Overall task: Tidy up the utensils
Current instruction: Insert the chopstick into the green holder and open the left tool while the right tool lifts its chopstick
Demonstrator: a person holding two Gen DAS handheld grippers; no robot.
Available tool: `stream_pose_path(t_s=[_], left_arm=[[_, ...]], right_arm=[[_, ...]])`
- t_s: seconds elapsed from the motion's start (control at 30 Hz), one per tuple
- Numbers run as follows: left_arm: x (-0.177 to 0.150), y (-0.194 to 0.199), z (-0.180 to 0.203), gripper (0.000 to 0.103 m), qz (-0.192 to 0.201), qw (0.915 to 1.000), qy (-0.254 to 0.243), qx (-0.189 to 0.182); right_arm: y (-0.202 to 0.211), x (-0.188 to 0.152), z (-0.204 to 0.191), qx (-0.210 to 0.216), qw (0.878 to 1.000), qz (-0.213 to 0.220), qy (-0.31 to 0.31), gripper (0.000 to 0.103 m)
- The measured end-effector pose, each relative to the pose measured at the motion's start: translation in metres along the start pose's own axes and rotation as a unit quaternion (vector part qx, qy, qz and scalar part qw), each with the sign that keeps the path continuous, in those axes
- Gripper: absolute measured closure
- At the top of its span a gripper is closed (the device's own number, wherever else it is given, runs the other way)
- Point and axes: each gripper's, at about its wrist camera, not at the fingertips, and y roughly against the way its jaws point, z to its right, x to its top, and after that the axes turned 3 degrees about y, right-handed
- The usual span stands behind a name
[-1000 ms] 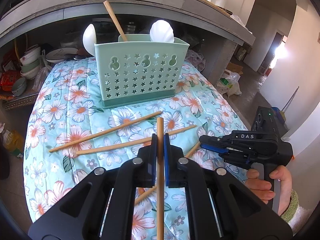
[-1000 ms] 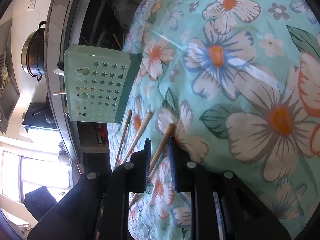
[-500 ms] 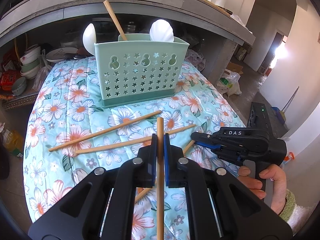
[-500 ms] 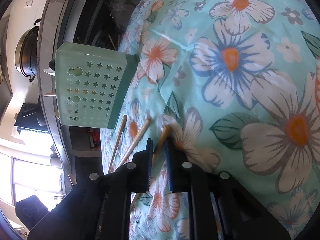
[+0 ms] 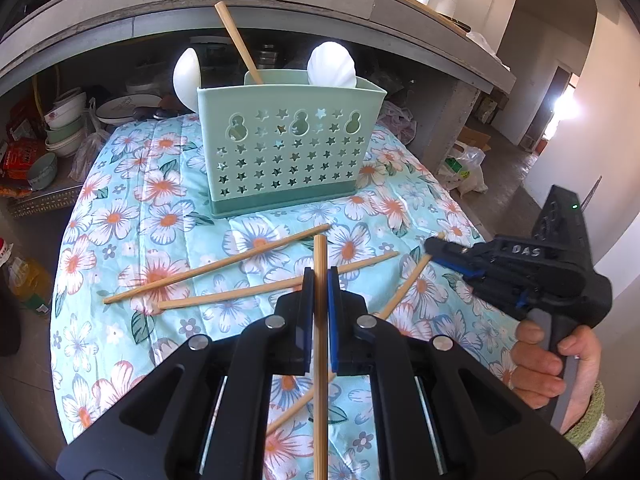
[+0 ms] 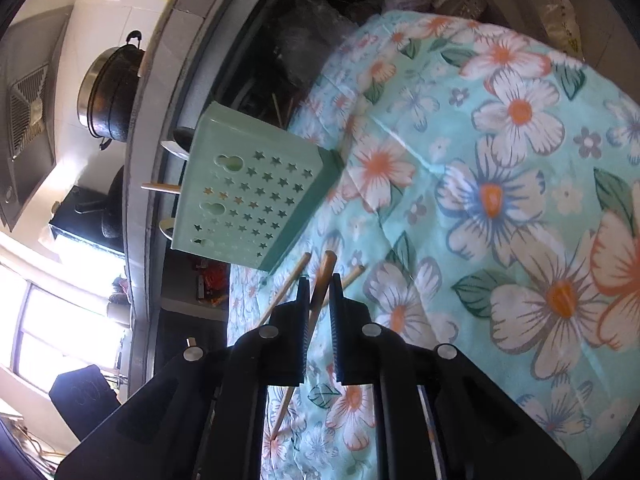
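Note:
A mint green utensil holder (image 5: pixel 288 152) with star holes stands at the far side of the floral cloth (image 5: pixel 120 216). It holds one chopstick (image 5: pixel 238 42) and two white spoons (image 5: pixel 332 66). My left gripper (image 5: pixel 320 280) is shut on a wooden chopstick (image 5: pixel 320 344) that points at the holder. My right gripper (image 6: pixel 319 284) is shut on another chopstick (image 6: pixel 322 280) and has its far end lifted off the cloth; it also shows in the left wrist view (image 5: pixel 436 246). Two loose chopsticks (image 5: pixel 216 266) lie on the cloth in front of the holder.
A concrete counter (image 5: pixel 280 4) overhangs the holder, with bowls and plates (image 5: pixel 64 124) stacked under it at the left. A black pot (image 6: pixel 108 92) sits on the counter. The cloth drops off at its right edge (image 5: pixel 460 208).
My right gripper closed on its chopstick, lifted its end off the cloth and rose. The left gripper stayed still with its chopstick.

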Motion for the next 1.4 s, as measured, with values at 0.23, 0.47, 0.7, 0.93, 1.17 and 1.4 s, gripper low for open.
stream_pose_path(t_s=[0.23, 0.47, 0.7, 0.93, 1.17, 1.4], left_arm=[[0.001, 0.0, 0.001, 0.098, 0.001, 1.0, -0.001, 0.0], [0.006, 0.008, 0.005, 0.098, 0.018, 0.9998, 0.005, 0.009], [0.027, 0.037, -0.001, 0.098, 0.071, 0.997, 0.028, 0.008], [0.078, 0.074, -0.007, 0.098, 0.164, 0.9852, 0.05, 0.001], [0.145, 0.101, -0.013, 0.098, 0.286, 0.954, 0.09, 0.001], [0.218, 0.076, -0.005, 0.098, 0.35, 0.9298, 0.113, 0.0]], right_arm=[[0.033, 0.008, -0.017, 0.001, 0.998, 0.045, 0.043, 0.095], [0.061, 0.017, -0.027, 0.004, 0.994, 0.08, 0.072, 0.096], [0.082, 0.021, -0.037, 0.007, 0.99, 0.107, 0.096, 0.097], [0.096, 0.027, -0.038, 0.012, 0.987, 0.124, 0.102, 0.097], [0.095, 0.031, -0.037, 0.013, 0.988, 0.122, 0.099, 0.097], [0.088, 0.034, -0.04, 0.009, 0.988, 0.117, 0.103, 0.097]])
